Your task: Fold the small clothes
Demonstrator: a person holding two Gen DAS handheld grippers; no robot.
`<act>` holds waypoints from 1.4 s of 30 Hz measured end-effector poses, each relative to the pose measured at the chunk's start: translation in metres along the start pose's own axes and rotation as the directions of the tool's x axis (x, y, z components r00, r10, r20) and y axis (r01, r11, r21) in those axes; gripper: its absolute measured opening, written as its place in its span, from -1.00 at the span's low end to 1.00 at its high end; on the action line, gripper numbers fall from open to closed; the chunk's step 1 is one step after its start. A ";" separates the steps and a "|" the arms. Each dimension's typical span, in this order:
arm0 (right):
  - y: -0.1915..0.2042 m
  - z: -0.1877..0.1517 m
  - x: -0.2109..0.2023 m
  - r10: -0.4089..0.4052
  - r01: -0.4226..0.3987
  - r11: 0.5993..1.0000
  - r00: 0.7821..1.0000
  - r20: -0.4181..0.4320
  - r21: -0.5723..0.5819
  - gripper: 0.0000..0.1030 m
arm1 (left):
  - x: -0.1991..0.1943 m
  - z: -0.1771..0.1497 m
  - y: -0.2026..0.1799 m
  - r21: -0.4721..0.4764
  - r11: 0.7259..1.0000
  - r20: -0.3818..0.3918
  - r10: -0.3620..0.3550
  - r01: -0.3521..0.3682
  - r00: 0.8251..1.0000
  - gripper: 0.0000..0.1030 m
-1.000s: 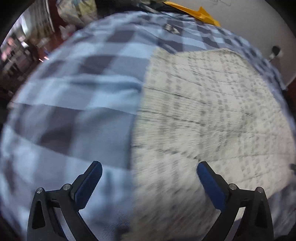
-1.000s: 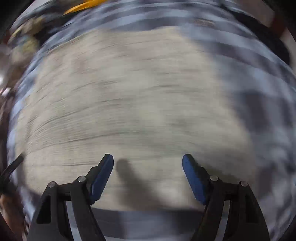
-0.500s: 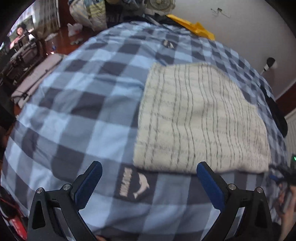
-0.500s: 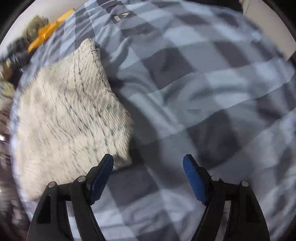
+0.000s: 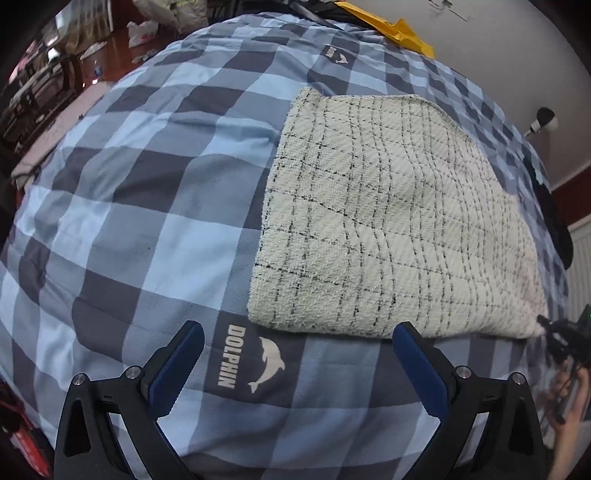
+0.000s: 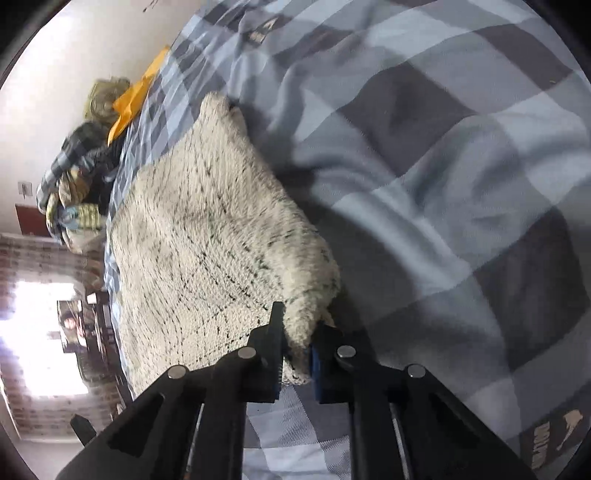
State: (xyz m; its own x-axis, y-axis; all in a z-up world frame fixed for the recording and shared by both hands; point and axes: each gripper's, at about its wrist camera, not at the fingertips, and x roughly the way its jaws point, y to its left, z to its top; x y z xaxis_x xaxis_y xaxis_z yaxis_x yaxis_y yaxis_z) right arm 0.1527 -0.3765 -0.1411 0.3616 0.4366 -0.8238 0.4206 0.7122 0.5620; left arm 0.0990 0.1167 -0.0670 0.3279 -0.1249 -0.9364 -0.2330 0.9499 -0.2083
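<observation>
A cream knit garment with thin black check lines (image 5: 391,221) lies flat on a blue checked bed cover (image 5: 147,206). My left gripper (image 5: 295,354) is open and empty, hovering just in front of the garment's near edge, over a "DOLPHIN" patch (image 5: 251,363). My right gripper (image 6: 297,343) is shut on the garment's near right corner (image 6: 306,314); the rest of the garment (image 6: 207,236) spreads to its left. The right gripper also shows at the far right of the left wrist view (image 5: 557,328).
A yellow item (image 5: 399,27) lies at the bed's far edge by the white wall. A pile of clothes (image 6: 77,184) sits past the garment in the right wrist view. Dark furniture and floor lie beyond the bed's left side (image 5: 48,85).
Both grippers pulled back from over the garment to its near edge. The right gripper turned, moved to the garment's corner and shut on it; it was open before. The left stays open.
</observation>
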 end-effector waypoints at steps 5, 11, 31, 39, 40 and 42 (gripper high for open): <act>0.014 -0.012 -0.010 -0.176 0.179 0.983 0.982 0.072 -0.033 -0.87 | 0.002 -0.002 -0.005 0.051 0.998 -0.003 0.039 -0.039 0.999 1.00; 0.059 -0.025 -0.050 -0.415 0.483 0.870 0.824 0.385 -0.096 -0.73 | 0.005 0.000 -0.012 0.067 0.997 -0.005 0.042 -0.041 0.999 1.00; 0.287 -0.135 0.167 -0.250 0.341 0.431 0.935 0.253 -0.835 0.40 | 0.010 -0.002 -0.038 0.207 0.966 0.057 0.143 -0.152 0.988 1.00; 0.205 -0.038 0.110 -0.174 0.131 0.689 0.985 0.012 -0.713 0.41 | 0.024 -0.004 -0.042 0.222 0.965 0.020 0.138 -0.139 0.990 1.00; 0.189 -0.019 0.096 -0.143 0.096 0.744 0.990 -0.018 -0.661 0.37 | 0.026 -0.005 -0.043 0.226 0.963 0.017 0.144 -0.144 0.989 1.00; 0.158 0.013 0.070 -0.103 0.074 0.834 0.994 -0.022 -0.546 0.36 | 0.028 -0.006 -0.042 0.231 0.960 0.015 0.159 -0.159 0.987 1.00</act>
State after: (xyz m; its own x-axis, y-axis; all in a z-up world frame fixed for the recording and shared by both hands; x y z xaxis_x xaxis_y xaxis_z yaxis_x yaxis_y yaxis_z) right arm 0.2556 -0.2405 -0.1087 0.2981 0.3732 -0.8786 -0.0768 0.9268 0.3676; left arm 0.1126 0.0717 -0.0863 0.3006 0.0326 -0.9532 -0.0638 0.9979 0.0140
